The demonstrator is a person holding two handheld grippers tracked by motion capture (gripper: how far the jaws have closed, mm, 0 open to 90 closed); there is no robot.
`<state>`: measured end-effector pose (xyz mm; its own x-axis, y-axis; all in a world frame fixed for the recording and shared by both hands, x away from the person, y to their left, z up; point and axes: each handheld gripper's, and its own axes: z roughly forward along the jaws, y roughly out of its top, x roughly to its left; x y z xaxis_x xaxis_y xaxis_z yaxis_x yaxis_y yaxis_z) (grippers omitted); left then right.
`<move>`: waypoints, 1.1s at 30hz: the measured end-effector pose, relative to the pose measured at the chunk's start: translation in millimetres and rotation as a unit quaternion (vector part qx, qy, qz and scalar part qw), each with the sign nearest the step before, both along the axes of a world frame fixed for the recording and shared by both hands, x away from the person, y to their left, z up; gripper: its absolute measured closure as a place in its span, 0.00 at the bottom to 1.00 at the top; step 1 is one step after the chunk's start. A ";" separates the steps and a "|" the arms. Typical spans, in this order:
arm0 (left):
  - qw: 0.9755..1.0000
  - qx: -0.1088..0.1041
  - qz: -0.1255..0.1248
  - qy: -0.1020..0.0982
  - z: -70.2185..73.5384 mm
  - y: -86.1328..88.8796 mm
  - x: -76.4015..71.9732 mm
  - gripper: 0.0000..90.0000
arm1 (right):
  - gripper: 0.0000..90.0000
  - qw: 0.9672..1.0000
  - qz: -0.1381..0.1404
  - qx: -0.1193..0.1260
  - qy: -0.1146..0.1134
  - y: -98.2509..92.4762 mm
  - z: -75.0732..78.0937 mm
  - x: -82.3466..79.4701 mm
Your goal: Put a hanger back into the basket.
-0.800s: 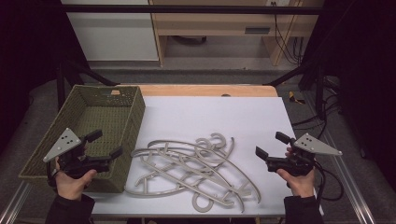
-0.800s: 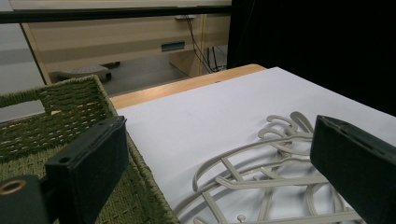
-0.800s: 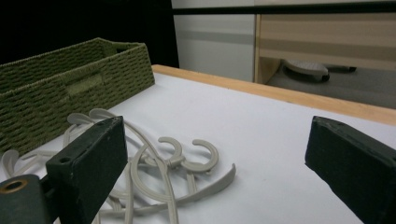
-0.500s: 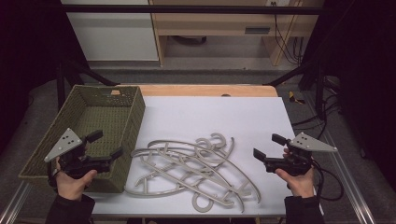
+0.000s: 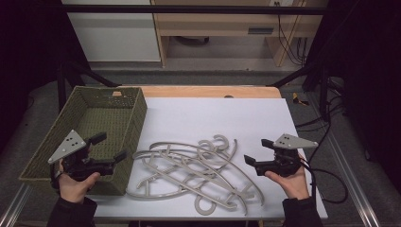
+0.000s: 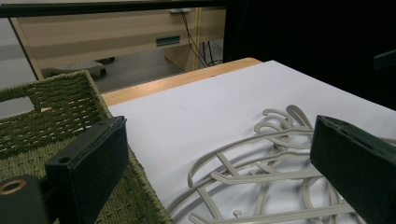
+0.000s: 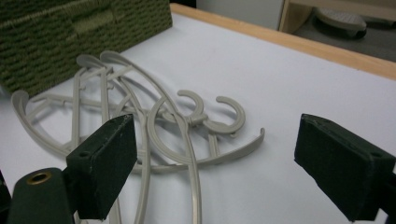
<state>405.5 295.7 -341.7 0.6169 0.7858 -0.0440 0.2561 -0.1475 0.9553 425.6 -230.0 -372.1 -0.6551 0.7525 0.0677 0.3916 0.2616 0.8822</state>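
Observation:
Several grey plastic hangers (image 5: 198,156) lie tangled in a pile on the white table top (image 5: 213,113). My left gripper (image 5: 112,146) is open and empty, held over the near right corner of a green woven basket (image 5: 137,113), left of the pile. In the left gripper view its jaws (image 6: 219,149) frame the basket's edge (image 6: 60,112) and the hangers (image 6: 261,175). At the pile's right end my right gripper (image 5: 256,151) stands open, pointing left, apart from the hangers. Between its jaws (image 7: 219,158) the hangers' hooks (image 7: 196,119) lie ahead on the table.
The basket (image 7: 93,28) looks empty inside and takes up the table's left side. A wooden strip (image 5: 208,91) runs along the far edge. Bare white surface stretches behind the pile. A black cable (image 5: 331,184) trails from the right gripper off the right edge.
My right gripper has moved left, closer to the right end of the hanger pile. The left gripper and the hangers have stayed where they were.

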 end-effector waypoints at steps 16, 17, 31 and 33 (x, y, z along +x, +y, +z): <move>1.000 0.007 -0.002 -0.004 0.7 -1.6 -1.2 0.05 | 0.22 0.992 0.049 -0.094 0.064 51.3 -14.7 24.4; 1.000 0.008 -0.002 -0.005 0.8 -2.0 -1.5 0.05 | 0.23 0.991 0.048 -0.103 0.071 52.9 -17.1 25.5; 1.000 0.016 -0.007 0.000 -1.1 -6.7 -0.6 0.05 | 0.51 0.968 0.057 -0.187 0.155 60.4 -55.8 42.3; 1.000 0.015 -0.008 0.002 -1.8 -8.1 -0.6 0.05 | 0.57 0.967 0.057 -0.186 0.164 61.8 -58.6 42.9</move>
